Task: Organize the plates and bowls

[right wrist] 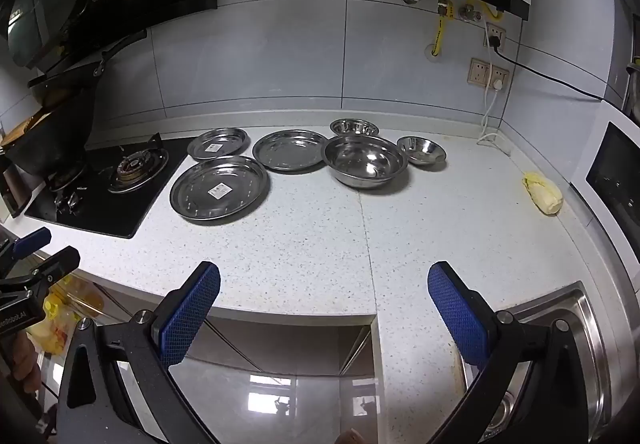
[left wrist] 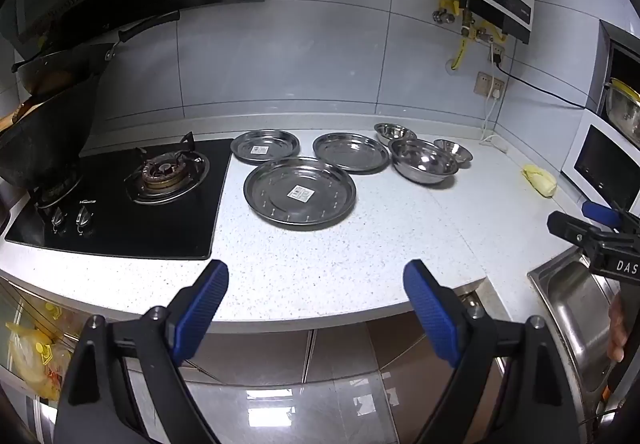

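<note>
We held both tools at the front edge of the counter. The left gripper stood with its jaws spread wide and nothing between them; the right gripper was likewise wide apart and empty, touching nothing.

Well ahead lay the steel ware: the large plate nearest us, a small plate behind it beside the gas hob, and a middle plate to its right. Further right sat the big bowl, with two small bowls behind it, one at the back and one at the right.

A yellow cloth lay apart near the right wall, and the sink opened at our right. Bare counter stretched between the jaws and the plates.
</note>
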The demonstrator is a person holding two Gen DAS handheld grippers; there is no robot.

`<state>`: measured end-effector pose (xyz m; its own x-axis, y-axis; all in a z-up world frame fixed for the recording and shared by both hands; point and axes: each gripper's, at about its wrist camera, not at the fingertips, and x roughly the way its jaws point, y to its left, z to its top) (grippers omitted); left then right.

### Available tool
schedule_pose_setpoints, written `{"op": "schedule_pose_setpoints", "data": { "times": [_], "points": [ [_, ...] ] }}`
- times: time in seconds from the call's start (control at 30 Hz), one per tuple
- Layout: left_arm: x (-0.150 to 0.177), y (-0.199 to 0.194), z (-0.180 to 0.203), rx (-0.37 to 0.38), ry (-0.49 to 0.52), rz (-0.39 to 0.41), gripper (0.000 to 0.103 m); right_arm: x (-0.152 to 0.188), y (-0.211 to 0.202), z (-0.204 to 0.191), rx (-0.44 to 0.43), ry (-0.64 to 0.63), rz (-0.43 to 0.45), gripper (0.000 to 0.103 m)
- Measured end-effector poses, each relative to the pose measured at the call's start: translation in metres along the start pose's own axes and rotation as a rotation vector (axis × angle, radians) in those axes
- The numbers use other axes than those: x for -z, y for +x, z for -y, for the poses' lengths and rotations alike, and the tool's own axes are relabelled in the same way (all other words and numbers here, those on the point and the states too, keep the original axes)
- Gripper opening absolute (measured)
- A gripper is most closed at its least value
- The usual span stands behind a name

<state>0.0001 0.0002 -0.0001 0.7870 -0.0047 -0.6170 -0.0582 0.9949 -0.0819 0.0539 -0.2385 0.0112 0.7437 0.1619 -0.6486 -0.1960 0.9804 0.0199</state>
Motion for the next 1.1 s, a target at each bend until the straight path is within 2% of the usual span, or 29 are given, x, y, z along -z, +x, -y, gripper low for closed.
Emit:
{"op": "schedule_pose_setpoints", "data": {
  "times": [0.43,0.87,1.1],
  "points": [
    [0.000,0.001,-0.004,0.000,0.000,-0.002,0.089,-0.010,0.001,-0.011,0.007,-0.007,-0.013,0.102],
    [-0.002,0.007,-0.004,-0.036,0.004,-0.006,0.089,-0.002,0.006,-0.004,-0.004,0.000,-0.011,0.102],
    [-0.002,0.007,-0.005,-0.031,0.001,-0.007,0.089,-0.001,0.008,-0.007,-0.004,-0.002,-0.015,0.102]
  ]
}}
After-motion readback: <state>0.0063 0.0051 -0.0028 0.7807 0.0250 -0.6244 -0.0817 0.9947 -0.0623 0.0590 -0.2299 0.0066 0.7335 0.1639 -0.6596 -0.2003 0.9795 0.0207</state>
